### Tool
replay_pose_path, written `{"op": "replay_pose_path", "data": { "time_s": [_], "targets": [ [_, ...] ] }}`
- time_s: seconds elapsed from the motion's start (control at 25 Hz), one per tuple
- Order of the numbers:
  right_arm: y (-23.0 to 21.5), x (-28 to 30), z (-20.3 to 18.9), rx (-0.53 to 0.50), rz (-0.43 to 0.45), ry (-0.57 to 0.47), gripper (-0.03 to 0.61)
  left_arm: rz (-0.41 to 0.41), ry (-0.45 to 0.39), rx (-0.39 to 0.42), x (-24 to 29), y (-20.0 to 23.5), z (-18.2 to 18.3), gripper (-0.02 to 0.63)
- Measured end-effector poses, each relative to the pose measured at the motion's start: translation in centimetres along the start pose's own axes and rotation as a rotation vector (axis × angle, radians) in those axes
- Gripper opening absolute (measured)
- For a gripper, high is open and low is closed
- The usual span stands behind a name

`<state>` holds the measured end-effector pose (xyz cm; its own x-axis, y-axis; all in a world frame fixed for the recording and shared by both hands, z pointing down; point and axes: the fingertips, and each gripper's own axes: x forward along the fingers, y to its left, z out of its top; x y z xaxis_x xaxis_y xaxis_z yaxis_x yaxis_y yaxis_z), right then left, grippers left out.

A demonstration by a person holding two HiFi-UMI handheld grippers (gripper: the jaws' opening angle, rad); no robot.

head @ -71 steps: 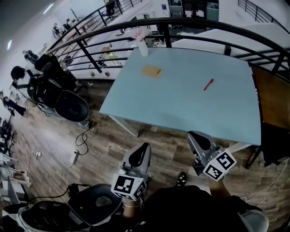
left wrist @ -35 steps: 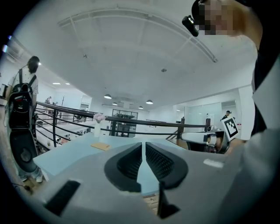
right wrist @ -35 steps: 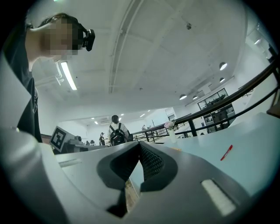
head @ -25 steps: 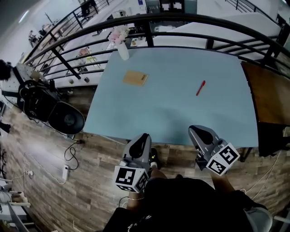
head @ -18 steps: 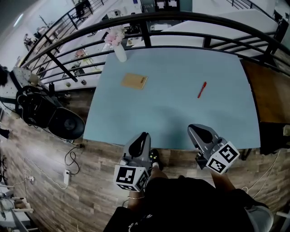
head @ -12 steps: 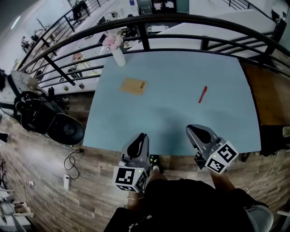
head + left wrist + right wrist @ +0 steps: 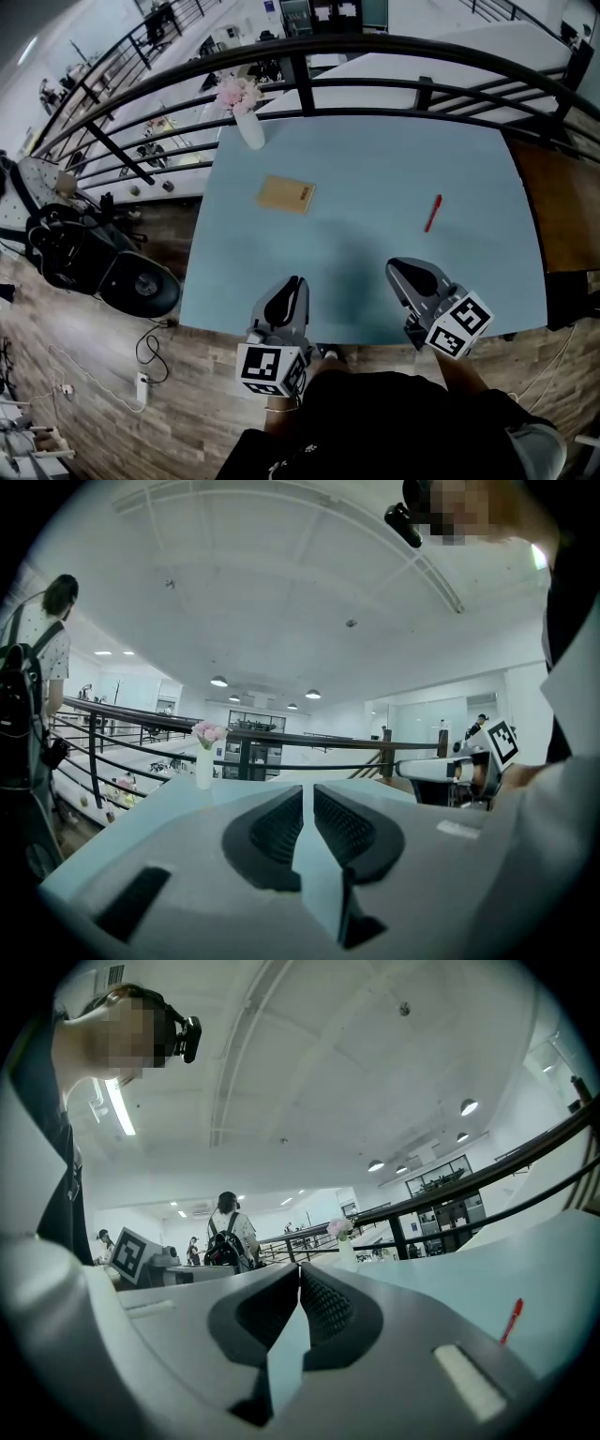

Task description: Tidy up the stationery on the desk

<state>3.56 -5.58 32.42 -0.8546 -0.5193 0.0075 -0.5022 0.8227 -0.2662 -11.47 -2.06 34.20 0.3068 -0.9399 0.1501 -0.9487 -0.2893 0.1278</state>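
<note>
On the pale blue desk (image 7: 375, 178), a red pen (image 7: 432, 213) lies toward the right side, ahead of the right gripper (image 7: 405, 274) and well apart from it. A tan notepad (image 7: 286, 194) lies flat toward the left, ahead of the left gripper (image 7: 293, 289) and also well apart from it. A white vase (image 7: 249, 129) with pink flowers stands at the far left corner, close to the black railing (image 7: 375, 45).

Both grippers hang side by side over the near edge of the desk and point across it. The left gripper's fingers stand slightly apart, with only a thin gap between the pads and nothing in it. The right gripper's fingers are together at the tips and hold nothing.

In the right gripper view the pen shows low at the right, clear of the jaws. In the left gripper view the vase stands off to the left.
</note>
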Motion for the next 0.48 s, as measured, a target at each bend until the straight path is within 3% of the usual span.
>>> {"op": "replay_pose_path", "data": {
  "time_s": [0.48],
  "targets": [
    [-2.1,11.0,-3.7,0.001,-0.018,0.021,0.009,0.017,0.039,0.009,4.3,11.8,-2.0,0.05]
  ]
}}
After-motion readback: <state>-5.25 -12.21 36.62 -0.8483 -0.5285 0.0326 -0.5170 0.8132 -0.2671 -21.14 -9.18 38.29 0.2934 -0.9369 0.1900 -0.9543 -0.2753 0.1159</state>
